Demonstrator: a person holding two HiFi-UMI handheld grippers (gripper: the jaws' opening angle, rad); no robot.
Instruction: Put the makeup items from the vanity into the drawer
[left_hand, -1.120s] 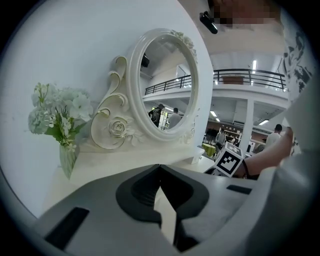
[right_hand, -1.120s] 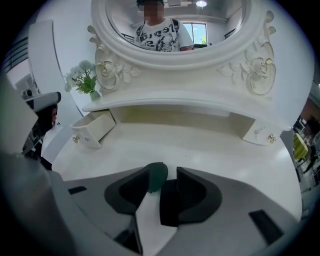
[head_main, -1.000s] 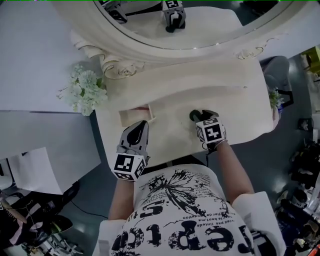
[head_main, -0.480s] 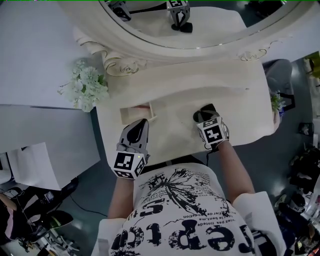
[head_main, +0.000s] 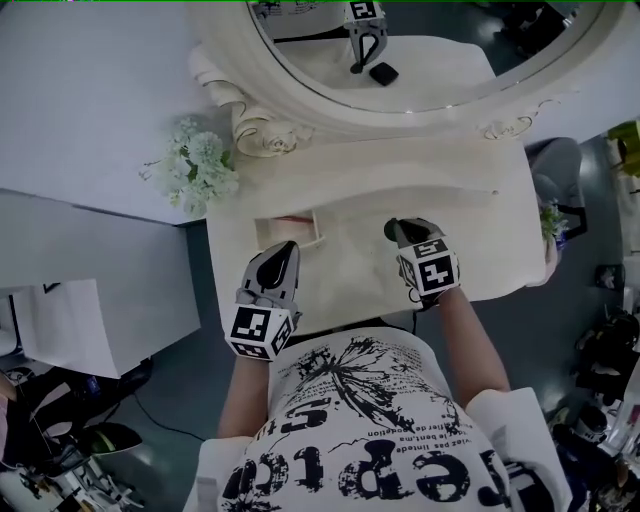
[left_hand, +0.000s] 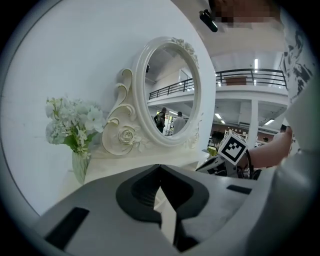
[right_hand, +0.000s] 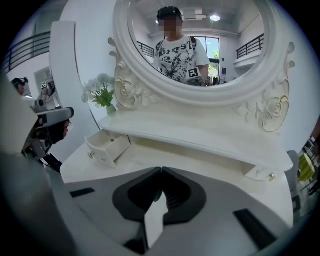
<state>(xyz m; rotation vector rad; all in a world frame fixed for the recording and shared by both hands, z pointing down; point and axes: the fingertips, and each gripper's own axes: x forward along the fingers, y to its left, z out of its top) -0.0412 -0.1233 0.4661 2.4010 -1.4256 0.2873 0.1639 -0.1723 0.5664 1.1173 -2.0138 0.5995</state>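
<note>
The white vanity top (head_main: 345, 275) holds a small open drawer (head_main: 290, 232) at its left. That drawer (right_hand: 106, 145) also shows ahead and to the left in the right gripper view. My left gripper (head_main: 283, 250) hovers just in front of the drawer, jaws shut and empty (left_hand: 160, 167). My right gripper (head_main: 398, 232) is over the middle right of the top, jaws closed tip to tip (right_hand: 160, 170) with nothing visible between them. A flat dark item (head_main: 383, 73) appears only as a mirror reflection, below the right gripper's reflection. I cannot make it out directly on the top.
A big oval mirror (head_main: 430, 60) in a carved frame stands behind a raised shelf (right_hand: 200, 137). A vase of white flowers (head_main: 200, 165) sits at the back left. A second small drawer front (right_hand: 260, 172) sits under the shelf's right end. The person's torso is against the front edge.
The head view has shifted, so the vanity sits further right in the picture. The dark shape ahead of the right gripper's tips is now mostly hidden. Both grippers have hardly moved.
</note>
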